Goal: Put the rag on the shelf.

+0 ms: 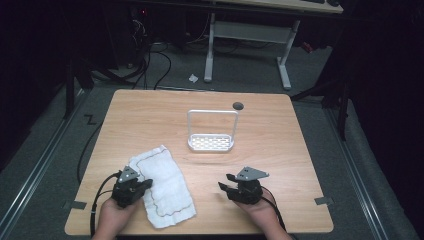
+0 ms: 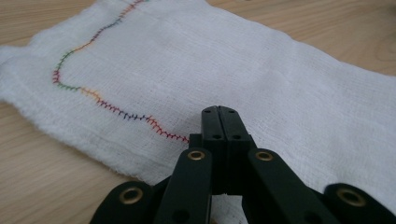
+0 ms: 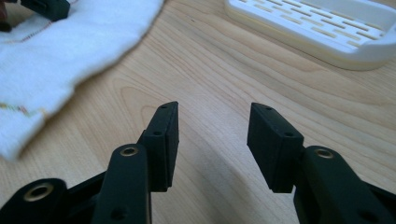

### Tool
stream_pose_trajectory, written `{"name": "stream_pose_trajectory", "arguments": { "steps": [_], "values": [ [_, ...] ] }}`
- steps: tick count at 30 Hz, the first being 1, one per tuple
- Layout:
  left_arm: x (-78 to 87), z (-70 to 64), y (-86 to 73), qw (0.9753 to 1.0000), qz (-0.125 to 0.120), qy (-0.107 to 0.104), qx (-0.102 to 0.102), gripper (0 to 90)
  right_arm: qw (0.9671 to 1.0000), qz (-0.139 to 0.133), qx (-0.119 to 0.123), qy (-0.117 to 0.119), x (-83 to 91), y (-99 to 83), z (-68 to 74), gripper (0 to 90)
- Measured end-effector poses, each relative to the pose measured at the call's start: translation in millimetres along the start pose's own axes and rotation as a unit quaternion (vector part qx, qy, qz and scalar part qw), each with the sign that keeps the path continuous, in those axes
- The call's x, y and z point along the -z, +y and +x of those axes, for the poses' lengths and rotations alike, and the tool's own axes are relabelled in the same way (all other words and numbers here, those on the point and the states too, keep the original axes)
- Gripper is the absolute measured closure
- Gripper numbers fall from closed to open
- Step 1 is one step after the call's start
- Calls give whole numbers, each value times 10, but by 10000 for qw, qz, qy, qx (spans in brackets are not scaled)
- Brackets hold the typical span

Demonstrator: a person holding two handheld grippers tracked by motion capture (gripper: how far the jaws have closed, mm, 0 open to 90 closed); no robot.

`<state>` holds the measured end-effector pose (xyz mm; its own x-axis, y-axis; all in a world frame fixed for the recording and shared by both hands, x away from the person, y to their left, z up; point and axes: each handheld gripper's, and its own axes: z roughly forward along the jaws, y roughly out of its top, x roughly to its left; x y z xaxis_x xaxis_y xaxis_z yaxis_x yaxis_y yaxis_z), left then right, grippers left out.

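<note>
The white cloth (image 1: 161,186) lies flat on the near left part of the table (image 1: 280,145), its long axis running from the far left toward the near right, with a line of coloured stitching along its border. The left hand-held gripper (image 1: 145,183) sits right at the cloth's left edge, its tips over the fabric; in the left gripper view its jaws are pressed together above the weave, and I cannot see any fabric caught between them (the tips may be just resting on it). The right hand-held gripper (image 1: 224,182) is near the front edge too, but apart from the cloth, on bare wood to its right, jaws spread wide and empty, pointing left toward the cloth's right edge. So the left hand is the nearer one. A white rack (image 1: 211,142) stands beyond, mid-table.
</note>
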<state>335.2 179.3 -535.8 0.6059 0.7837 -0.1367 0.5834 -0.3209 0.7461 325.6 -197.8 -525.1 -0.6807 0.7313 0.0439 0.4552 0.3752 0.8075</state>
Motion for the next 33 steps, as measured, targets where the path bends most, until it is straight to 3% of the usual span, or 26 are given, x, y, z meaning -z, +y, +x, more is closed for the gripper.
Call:
{"name": "stream_pose_trajectory", "arguments": {
  "steps": [3,6,7,8,10,14,17,20,23,24,25,27,29,30,33],
  "values": [
    [-44,-141,7,9999,-8,-94,-126,898,9999,-25,61,132,5,25,49,613],
    [-54,-179,12,9998,-9,-114,-163,889,9997,-60,124,201,0,48,97,677],
    [-56,-180,6,9997,-33,-123,-196,889,9994,-82,164,306,-24,77,151,763],
    [-56,-180,6,9997,-33,-123,-196,889,9994,-82,164,306,-24,77,151,763],
    [-57,-156,-3,9997,-67,-198,-114,889,9986,-81,161,504,-103,146,241,884],
    [-55,-162,-5,9997,-66,-180,-144,889,9971,-8,144,752,-249,241,353,900],
    [-56,-158,-11,9996,-89,-196,-156,889,9954,303,525,743,-517,356,557,900],
    [-56,-157,-15,9996,-106,-204,-157,887,9939,573,611,721,-666,351,617,900],
    [-59,-154,-13,9995,-96,-274,-101,879,9940,556,585,738,-635,306,624,900],
    [-75,-184,-9,9990,-82,-425,-92,877,9936,583,569,783,-550,249,629,900],
    [-75,-184,-9,9990,-82,-425,-92,875,9933,589,564,817,-500,210,636,900],
    [-120,-303,8,9979,-52,-604,-210,866,9931,608,493,873,-387,125,659,900],
    [-139,-353,15,9975,-38,-655,-276,861,9930,616,465,890,-332,82,670,900],
    [-174,-454,41,9964,13,-714,-452,855,9928,656,380,924,-233,12,692,900],
    [-191,-523,83,9959,80,-675,-600,822,9930,619,334,950,-154,-17,690,893]
  ]
}}
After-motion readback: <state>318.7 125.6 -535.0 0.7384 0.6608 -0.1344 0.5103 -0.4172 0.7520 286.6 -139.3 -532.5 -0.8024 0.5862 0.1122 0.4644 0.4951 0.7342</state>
